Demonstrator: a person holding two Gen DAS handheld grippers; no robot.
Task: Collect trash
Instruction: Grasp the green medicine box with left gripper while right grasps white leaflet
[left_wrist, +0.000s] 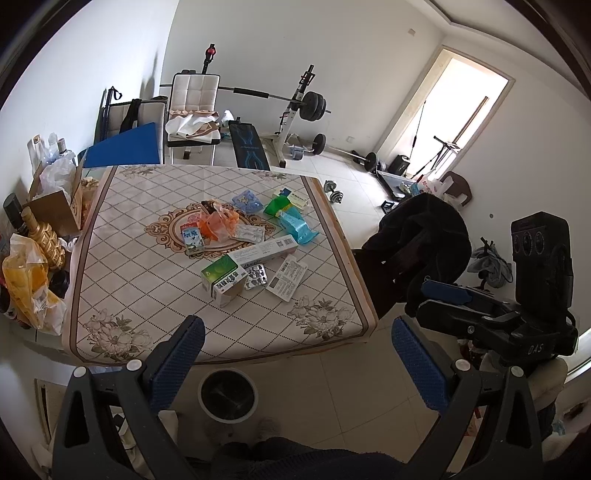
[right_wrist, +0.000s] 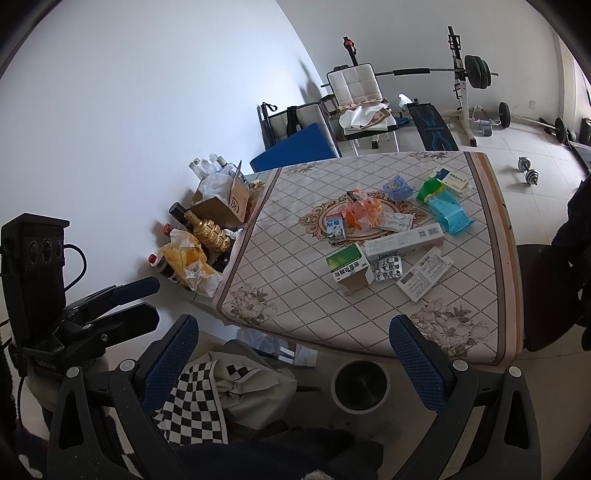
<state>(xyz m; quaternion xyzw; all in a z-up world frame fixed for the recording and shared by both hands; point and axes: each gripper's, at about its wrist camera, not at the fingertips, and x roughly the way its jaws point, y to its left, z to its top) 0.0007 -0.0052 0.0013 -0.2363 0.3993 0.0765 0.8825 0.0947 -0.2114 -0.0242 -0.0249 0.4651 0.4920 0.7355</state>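
Nothing is picked up yet: both the left gripper (left_wrist: 299, 354) and right gripper (right_wrist: 295, 350) hover spread and empty before the table (left_wrist: 110, 266), its trash (left_wrist: 251, 236) heaped mid-cloth, the bin (left_wrist: 228, 395) on the floor below awaiting a first reach.

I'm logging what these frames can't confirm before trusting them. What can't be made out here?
- Bin contents: dark inside in both wrist views.
- Small print on the flat white packet: too small to read.
- Cardboard box contents: hidden behind a plastic bag.
- Floor under the table: hidden by the tabletop.
- Left hand-held gripper and right hand-held gripper: handles cut off by the bottom edge.
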